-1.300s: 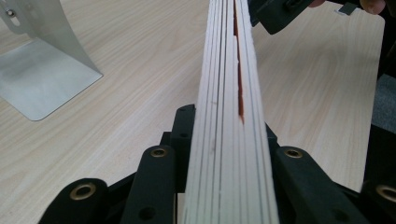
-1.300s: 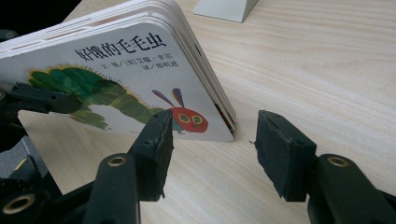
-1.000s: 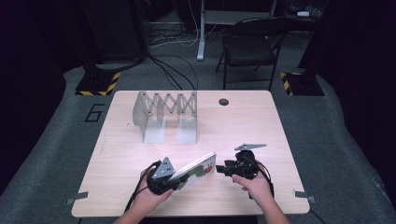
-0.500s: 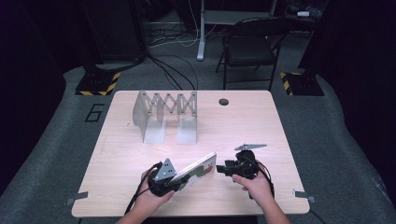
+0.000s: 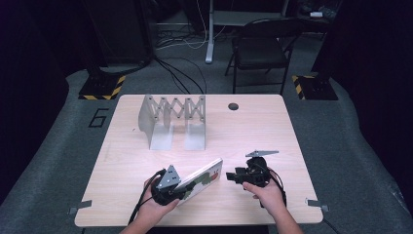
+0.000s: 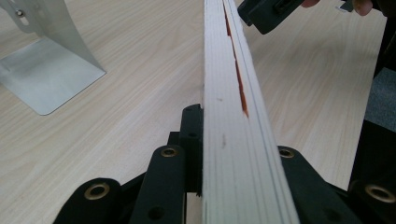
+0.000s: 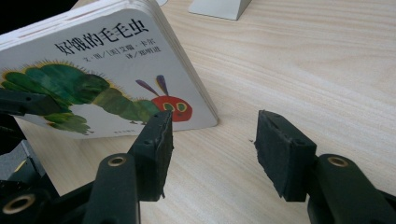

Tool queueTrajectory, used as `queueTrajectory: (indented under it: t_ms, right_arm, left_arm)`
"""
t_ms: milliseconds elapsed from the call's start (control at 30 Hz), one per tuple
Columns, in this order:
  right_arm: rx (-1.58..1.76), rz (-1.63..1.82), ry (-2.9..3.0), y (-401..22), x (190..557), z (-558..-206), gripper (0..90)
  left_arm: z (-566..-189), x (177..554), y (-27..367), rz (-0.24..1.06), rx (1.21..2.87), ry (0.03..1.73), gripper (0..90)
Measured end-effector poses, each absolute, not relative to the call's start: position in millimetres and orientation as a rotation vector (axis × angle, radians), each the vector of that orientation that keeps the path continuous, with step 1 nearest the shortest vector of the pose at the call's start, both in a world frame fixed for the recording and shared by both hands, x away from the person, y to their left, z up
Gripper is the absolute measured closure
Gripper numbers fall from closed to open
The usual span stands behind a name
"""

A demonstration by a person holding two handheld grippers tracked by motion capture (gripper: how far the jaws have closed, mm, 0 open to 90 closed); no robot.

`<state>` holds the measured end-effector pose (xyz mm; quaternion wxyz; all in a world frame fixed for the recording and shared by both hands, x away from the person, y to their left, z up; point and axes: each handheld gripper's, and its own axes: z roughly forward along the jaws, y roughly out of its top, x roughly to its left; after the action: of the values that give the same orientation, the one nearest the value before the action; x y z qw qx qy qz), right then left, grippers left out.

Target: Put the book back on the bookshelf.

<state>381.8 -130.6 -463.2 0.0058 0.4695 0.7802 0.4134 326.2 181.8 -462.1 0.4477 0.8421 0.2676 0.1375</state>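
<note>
A board book [image 5: 204, 176] with a green caterpillar on its white cover is tilted up on edge near the table's front. My left gripper [image 5: 182, 190] is shut on its near end; in the left gripper view the jaws press both sides of the page block [image 6: 233, 93]. My right gripper [image 5: 233, 176] stands open just right of the book's far end, apart from it. In the right gripper view the cover [image 7: 93, 79] lies ahead and left of the open right gripper [image 7: 212, 140], with bare table between its pads.
A metal accordion book rack [image 5: 173, 119] stands at the table's back left; its base plate [image 6: 46, 70] lies left of the book. A round cable hole [image 5: 233, 106] sits at the back centre. A folding chair [image 5: 258, 48] stands beyond the wooden table [image 5: 292, 146].
</note>
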Motion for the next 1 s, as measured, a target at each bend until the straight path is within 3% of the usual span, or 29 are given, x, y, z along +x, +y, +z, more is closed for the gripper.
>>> queueTrajectory:
  t_ms: [1000]
  right_arm:
    - [1.492,1.257,2.440,-132.7,383.2,-466.6,46.3]
  left_arm:
    - [-448.4,338.1,229.3,0.456,1.987,0.831,76.0]
